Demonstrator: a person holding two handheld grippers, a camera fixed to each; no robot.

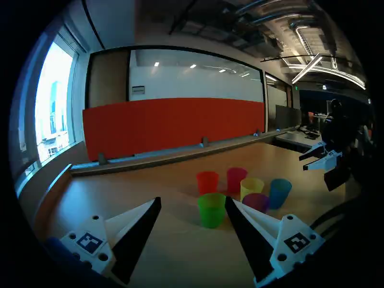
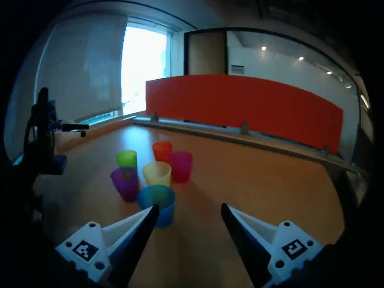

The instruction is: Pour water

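Cups point(image 1: 252, 187) in six colours stood clustered on the wooden table point(image 1: 182, 259). My left gripper point(image 1: 192, 199) gaped empty before the green cup point(image 1: 211, 209), my right gripper point(image 2: 189, 206) likewise beside the blue cup point(image 2: 157, 204).

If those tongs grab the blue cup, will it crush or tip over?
Probably light if empty: the blue cup looks like thin translucent plastic. It may flex under a hard squeeze. Narrower at the base, it could tip from a sideways nudge into the purple cup close by.

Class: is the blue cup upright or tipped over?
Upright: the blue cup stands on its base, its open rim facing up.
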